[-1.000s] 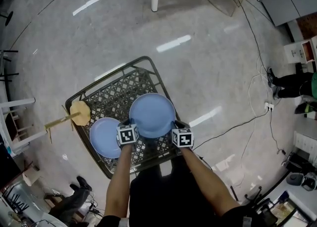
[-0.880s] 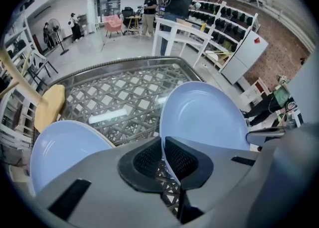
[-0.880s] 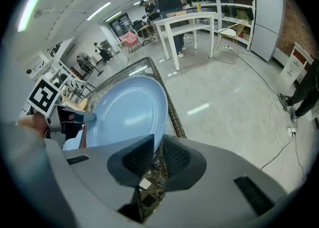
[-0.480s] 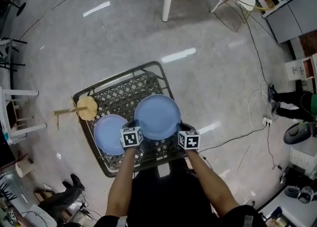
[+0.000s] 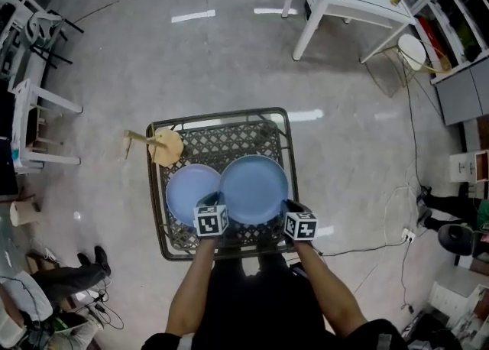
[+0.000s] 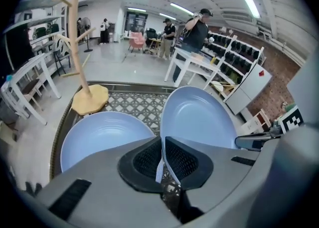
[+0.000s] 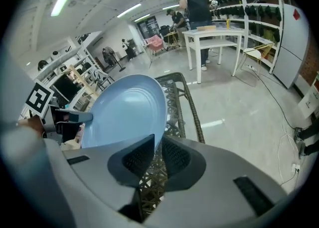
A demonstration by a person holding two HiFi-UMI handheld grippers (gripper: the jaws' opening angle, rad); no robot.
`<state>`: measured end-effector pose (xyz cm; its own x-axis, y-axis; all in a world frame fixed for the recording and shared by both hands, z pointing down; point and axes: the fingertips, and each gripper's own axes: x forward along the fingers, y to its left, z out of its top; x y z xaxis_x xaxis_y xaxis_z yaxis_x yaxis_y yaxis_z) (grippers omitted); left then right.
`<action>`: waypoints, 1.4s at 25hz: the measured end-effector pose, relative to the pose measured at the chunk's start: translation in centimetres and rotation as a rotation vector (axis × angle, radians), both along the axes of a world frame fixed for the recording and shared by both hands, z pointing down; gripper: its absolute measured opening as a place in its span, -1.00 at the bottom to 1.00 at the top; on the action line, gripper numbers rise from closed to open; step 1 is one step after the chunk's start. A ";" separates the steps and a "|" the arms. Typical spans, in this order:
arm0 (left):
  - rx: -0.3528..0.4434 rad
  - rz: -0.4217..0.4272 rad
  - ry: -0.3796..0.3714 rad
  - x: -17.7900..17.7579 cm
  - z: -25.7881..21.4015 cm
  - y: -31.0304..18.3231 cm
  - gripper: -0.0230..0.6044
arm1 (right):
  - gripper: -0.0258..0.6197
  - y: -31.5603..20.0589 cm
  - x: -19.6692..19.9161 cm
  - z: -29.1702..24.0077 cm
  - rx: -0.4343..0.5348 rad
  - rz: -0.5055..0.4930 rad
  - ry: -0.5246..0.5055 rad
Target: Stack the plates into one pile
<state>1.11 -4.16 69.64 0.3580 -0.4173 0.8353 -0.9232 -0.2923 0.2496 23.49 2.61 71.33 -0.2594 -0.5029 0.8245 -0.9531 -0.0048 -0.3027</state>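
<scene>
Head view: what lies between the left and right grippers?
The held blue plate; left gripper and right gripper each clamp its near rim, which both gripper views confirm.

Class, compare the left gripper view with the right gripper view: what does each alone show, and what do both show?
Left gripper view only: a second plate lying flat on the mesh table. Right gripper view only: a cable across the floor. Both: the raised plate, pinched at opposite rims by the left gripper and right gripper, plus the mesh table and a white table.
</scene>
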 end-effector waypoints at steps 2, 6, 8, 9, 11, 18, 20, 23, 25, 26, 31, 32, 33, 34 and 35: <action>0.009 -0.039 0.005 -1.8 -0.7 0.7 -0.81 | -0.78 -0.3 -1.5 -0.6 0.009 -0.039 -0.003; 0.035 -0.136 0.011 -5.7 -1.8 2.1 -0.81 | -0.79 -1.3 -5.0 -1.7 0.032 -0.130 0.000; 0.039 -0.187 0.015 -7.9 -2.2 2.8 -0.81 | -0.79 -1.8 -7.0 -2.1 0.039 -0.174 -0.001; 0.039 -0.209 0.015 -9.0 -2.2 3.3 -0.81 | -0.79 -1.9 -8.0 -2.2 0.042 -0.194 0.000; 0.037 -0.249 0.014 -11.1 -2.1 4.1 -0.81 | -0.79 -2.2 -10.1 -2.2 0.044 -0.233 0.000; 0.028 -0.367 0.028 -17.3 -1.3 6.0 -0.81 | -0.79 -3.1 -16.4 -1.9 0.037 -0.353 0.014; 0.018 -0.390 0.036 -18.7 -0.7 6.4 -0.81 | -0.80 -3.3 -17.8 -1.4 0.029 -0.374 0.020; -0.007 -0.419 0.036 -20.5 0.4 7.0 -0.81 | -0.80 -3.4 -19.6 -0.7 0.011 -0.403 0.027; -0.021 -0.435 0.036 -21.3 1.2 7.2 -0.81 | -0.80 -3.5 -20.5 -0.1 -0.002 -0.415 0.033; -0.028 -0.441 0.038 -21.5 1.6 7.3 -0.81 | -0.80 -3.6 -20.7 0.2 -0.008 -0.418 0.037; -0.060 -0.432 0.045 -21.8 3.4 6.9 -0.80 | -0.80 -4.4 -21.2 1.8 -0.041 -0.416 0.056; -0.066 -0.427 0.046 -21.7 3.7 6.8 -0.80 | -0.80 -4.6 -21.1 2.1 -0.047 -0.414 0.059; -0.072 -0.421 0.047 -21.7 4.1 6.6 -0.80 | -0.80 -4.7 -21.1 2.5 -0.053 -0.413 0.062; -0.079 -0.417 0.048 -21.6 4.4 6.4 -0.80 | -0.80 -4.9 -21.1 2.9 -0.058 -0.411 0.063; -0.086 -0.414 0.048 -21.6 4.7 6.3 -0.80 | -0.80 -5.0 -21.1 3.2 -0.065 -0.411 0.064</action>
